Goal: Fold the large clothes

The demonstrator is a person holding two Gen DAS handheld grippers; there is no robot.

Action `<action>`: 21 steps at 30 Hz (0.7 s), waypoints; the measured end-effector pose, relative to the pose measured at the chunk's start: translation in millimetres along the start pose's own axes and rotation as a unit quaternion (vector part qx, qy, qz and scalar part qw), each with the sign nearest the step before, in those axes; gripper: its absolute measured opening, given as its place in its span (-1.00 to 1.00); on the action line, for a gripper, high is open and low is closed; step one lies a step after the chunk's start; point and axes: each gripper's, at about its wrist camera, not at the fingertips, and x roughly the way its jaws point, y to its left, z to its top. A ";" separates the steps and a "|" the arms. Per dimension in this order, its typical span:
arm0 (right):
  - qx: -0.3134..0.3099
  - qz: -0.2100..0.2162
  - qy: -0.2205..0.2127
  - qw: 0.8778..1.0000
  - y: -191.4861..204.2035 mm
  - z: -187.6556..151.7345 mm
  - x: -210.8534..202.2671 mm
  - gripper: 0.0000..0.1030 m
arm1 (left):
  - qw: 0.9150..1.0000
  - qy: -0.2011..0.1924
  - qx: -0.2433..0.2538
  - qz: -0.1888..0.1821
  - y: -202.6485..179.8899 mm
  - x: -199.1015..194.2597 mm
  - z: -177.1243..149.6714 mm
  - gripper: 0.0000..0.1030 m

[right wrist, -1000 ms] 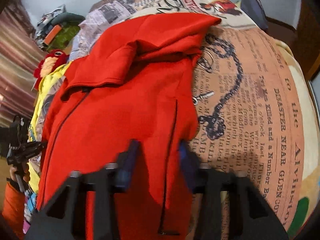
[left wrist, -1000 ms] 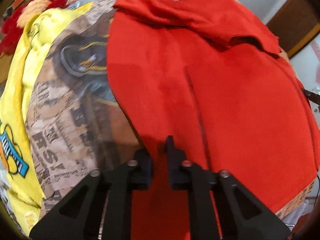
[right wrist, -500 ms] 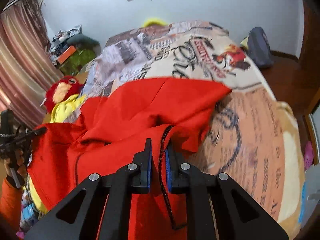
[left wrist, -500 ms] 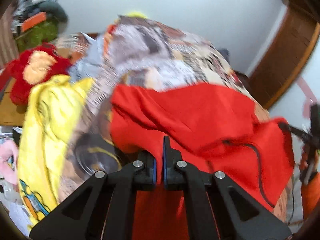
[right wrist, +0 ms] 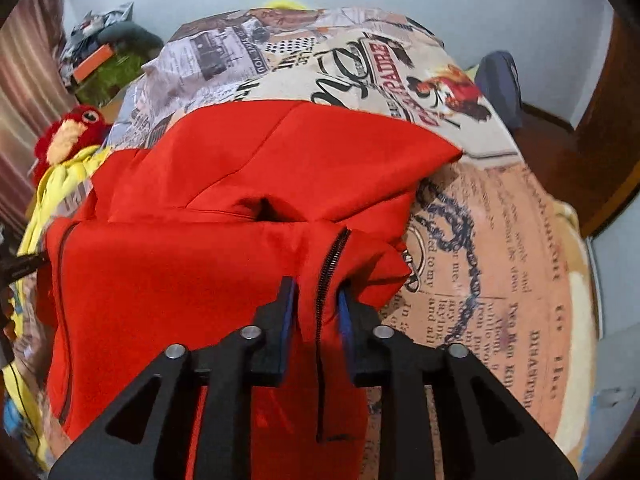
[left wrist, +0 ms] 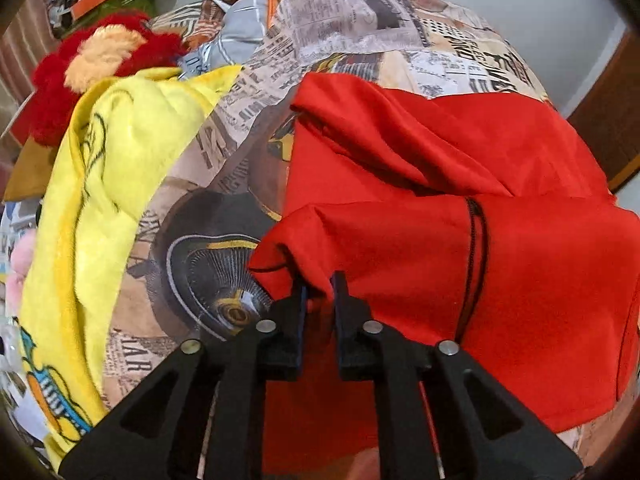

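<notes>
A red zip-up jacket (left wrist: 440, 168) lies on a bed, its lower part folded up over the body toward the hood (right wrist: 280, 148). In the left wrist view my left gripper (left wrist: 319, 280) sits at the folded layer's left corner. Its jaws are opening, with red cloth lying loosely between them. In the right wrist view my right gripper (right wrist: 316, 286) is at the fold's right corner. Those jaws are opening too. The black zipper (right wrist: 330, 264) and its cloth hang between the blue pads, which stand clear of it.
The bed has a newspaper-print cover (left wrist: 352, 24) (right wrist: 500, 240). A yellow blanket (left wrist: 120, 152) and a red plush toy (left wrist: 100, 52) lie left of the jacket. A dark bag (right wrist: 500, 80) and brown wood furniture (right wrist: 600, 120) stand at the right.
Both grippers carried the jacket's hem up and away, folding it over the body. Half a second ago both were shut on the cloth; now their jaws stand apart.
</notes>
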 end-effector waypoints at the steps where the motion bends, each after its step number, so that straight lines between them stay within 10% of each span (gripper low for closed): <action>1: -0.008 -0.002 0.007 1.000 1.5 0.4 -4.5 -0.48 | 1.000 0.003 0.001 -0.003 0.1 -3.2 0.6 -0.74; 8: 0.008 0.003 0.012 1.000 -0.1 -13.8 -38.8 -0.02 | 0.999 -0.028 -0.011 -0.021 14.8 -45.5 -5.5 0.12; 21: 0.088 0.052 0.099 0.990 -17.2 -72.2 -20.4 0.10 | 0.994 0.065 -0.050 -0.073 35.4 -20.8 -76.5 0.16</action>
